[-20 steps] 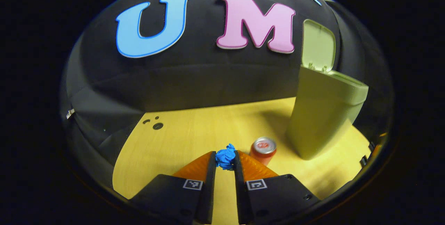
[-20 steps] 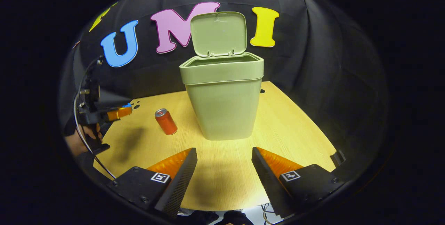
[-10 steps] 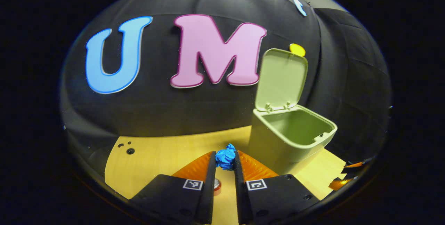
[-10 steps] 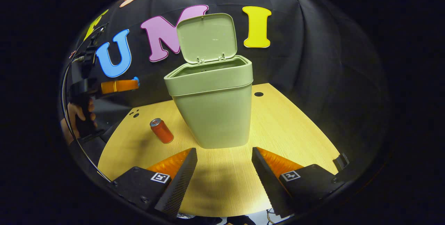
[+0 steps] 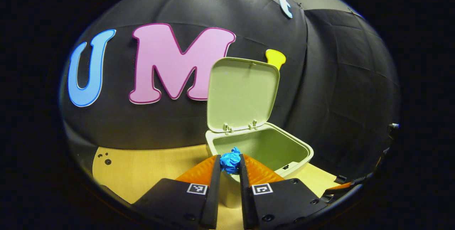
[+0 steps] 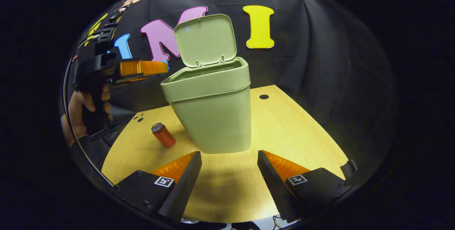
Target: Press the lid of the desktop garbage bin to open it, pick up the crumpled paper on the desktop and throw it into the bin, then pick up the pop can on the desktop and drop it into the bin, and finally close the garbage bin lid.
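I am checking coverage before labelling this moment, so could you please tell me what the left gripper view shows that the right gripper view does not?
Left gripper view: the blue crumpled paper pinched between the left tongs, and the bin's hollow inside.

Right gripper view: the pop can standing on the desktop, a hand holding the left tongs level with the bin's rim, and the open right tongs.

Both: the green bin with its lid raised.

Pale green bin, blue crumpled paper, red can, light wood-grain desktop.
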`<state>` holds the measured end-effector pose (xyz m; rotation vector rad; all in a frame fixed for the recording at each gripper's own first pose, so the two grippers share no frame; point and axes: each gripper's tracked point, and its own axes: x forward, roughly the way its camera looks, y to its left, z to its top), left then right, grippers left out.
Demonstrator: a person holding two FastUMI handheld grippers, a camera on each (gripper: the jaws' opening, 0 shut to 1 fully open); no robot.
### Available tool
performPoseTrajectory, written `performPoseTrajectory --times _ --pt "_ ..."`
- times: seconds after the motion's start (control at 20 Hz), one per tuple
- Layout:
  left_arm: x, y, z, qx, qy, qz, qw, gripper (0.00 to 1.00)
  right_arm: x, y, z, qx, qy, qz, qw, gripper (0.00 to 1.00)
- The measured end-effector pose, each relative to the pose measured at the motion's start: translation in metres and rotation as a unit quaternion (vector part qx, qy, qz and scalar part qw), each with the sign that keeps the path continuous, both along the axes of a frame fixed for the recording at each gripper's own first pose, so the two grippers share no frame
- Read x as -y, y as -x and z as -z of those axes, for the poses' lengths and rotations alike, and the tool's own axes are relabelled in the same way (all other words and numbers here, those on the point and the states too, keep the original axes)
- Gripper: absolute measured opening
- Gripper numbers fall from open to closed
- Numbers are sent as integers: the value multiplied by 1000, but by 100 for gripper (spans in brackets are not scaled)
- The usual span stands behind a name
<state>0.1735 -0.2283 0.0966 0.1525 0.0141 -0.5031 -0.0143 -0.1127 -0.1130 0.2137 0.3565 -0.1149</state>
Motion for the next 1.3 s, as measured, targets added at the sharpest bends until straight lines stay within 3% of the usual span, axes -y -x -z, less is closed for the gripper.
performPoseTrajectory --times 0.4,0.5,0.55,0.65,0.75,1.05,1.3 --pt "25 -8 11 -10 -15 -8 1000 39 6 0 5 -6 1 -34 999 99" --pt "27 -7 6 1 -10 -15 1000 52 7 -2 5 -6 -12 -39 999 100" --pt "27 -5 5 4 -4 -15 1000 70 7 -2 4 -5 -16 -41 999 100" --pt "23 0 3 7 6 -25 1000 89 8 -2 6 -5 -11 -50 999 99" --pt "12 3 2 9 15 -43 999 99 9 0 12 -9 12 -63 998 99" --pt "-69 20 8 16 50 -122 991 99 5 5 20 -20 32 -79 996 99" --pt "-171 44 24 11 72 -205 976 99 -32 -5 24 -25 38 -112 993 99"
